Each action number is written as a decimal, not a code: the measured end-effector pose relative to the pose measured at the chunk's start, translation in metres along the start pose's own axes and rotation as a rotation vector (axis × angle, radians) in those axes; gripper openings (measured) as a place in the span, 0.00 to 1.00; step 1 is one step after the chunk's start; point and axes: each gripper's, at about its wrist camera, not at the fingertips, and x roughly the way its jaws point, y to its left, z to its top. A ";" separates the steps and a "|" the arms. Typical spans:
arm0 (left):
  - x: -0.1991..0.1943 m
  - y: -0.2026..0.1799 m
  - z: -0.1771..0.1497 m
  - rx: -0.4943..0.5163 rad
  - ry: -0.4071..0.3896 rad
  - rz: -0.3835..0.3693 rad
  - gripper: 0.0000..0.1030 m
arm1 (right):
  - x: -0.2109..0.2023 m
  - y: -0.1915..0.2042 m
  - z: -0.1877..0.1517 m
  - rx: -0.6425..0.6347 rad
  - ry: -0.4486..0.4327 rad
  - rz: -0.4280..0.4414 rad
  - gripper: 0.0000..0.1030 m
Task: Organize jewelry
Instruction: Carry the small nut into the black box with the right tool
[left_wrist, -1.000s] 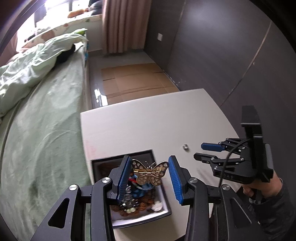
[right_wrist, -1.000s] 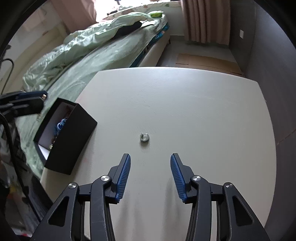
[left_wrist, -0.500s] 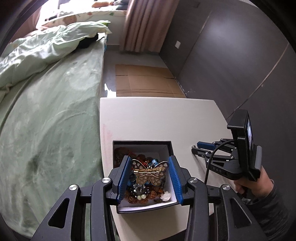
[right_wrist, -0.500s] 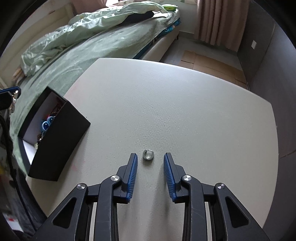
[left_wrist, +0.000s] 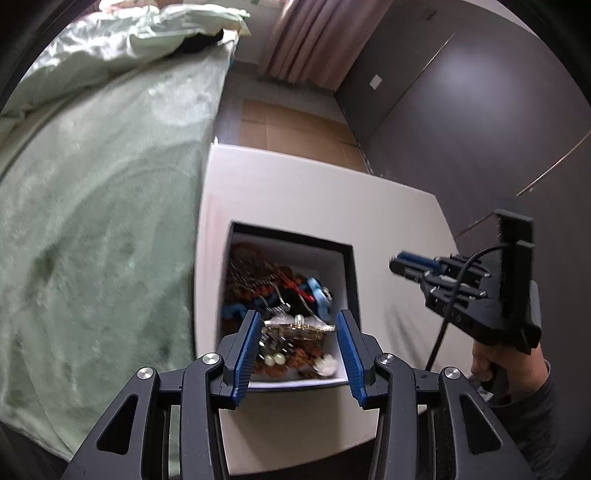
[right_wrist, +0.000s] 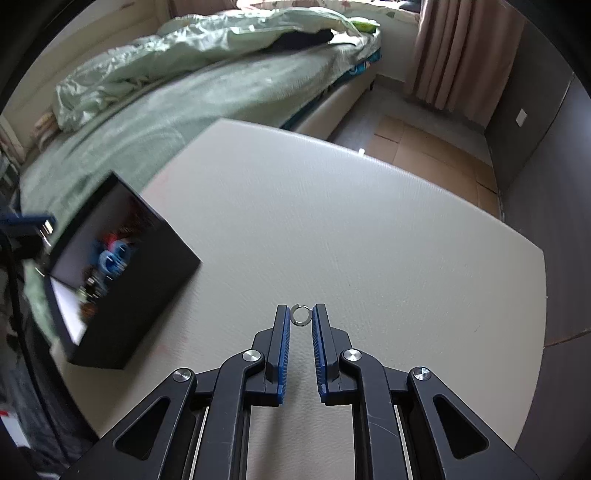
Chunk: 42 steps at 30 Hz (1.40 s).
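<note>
Holding a gold butterfly brooch (left_wrist: 299, 326) edge-on between its blue pads, the left gripper (left_wrist: 300, 345) hung over the near end of the open black box (left_wrist: 352, 273), which sat at the bed-side edge of the tabletop (left_wrist: 295, 192) and was already heaped with beads, chains and a pale flower piece. Its jaws were clamped on the brooch across the wings. The right gripper (right_wrist: 300, 328) pointed down at the tabletop well apart from the box, and its jaws had just been closing, with a small silver ring (right_wrist: 300, 315) between the tips; they stood nearly together, the pads looking to be against the ring's sides, though whether they truly pinched it could not be told for certain. The ring would likely be light, hard and slick, so it could squirt out or roll if squeezed off-centre; the safest hold seemed to be square across its outer edge, with the pad tips low against the tabletop. The brooch looked thin and stiff, with fine antennae and a pin that might bend or snag on the tangled pieces below, so it seemed best let go low over the heap rather than from a height. The green bed (left_wrist: 99, 192) lay just beside the tabletop, where a slipped ring could vanish.
</note>
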 end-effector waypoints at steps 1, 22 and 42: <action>0.000 0.000 -0.001 -0.004 0.005 -0.009 0.46 | -0.006 0.000 0.001 0.007 -0.012 0.007 0.13; -0.043 0.036 -0.012 -0.031 -0.099 0.079 0.65 | -0.065 0.076 0.021 -0.026 -0.121 0.209 0.13; -0.064 0.065 -0.027 -0.074 -0.129 0.077 0.96 | -0.049 0.100 0.011 0.056 -0.077 0.214 0.49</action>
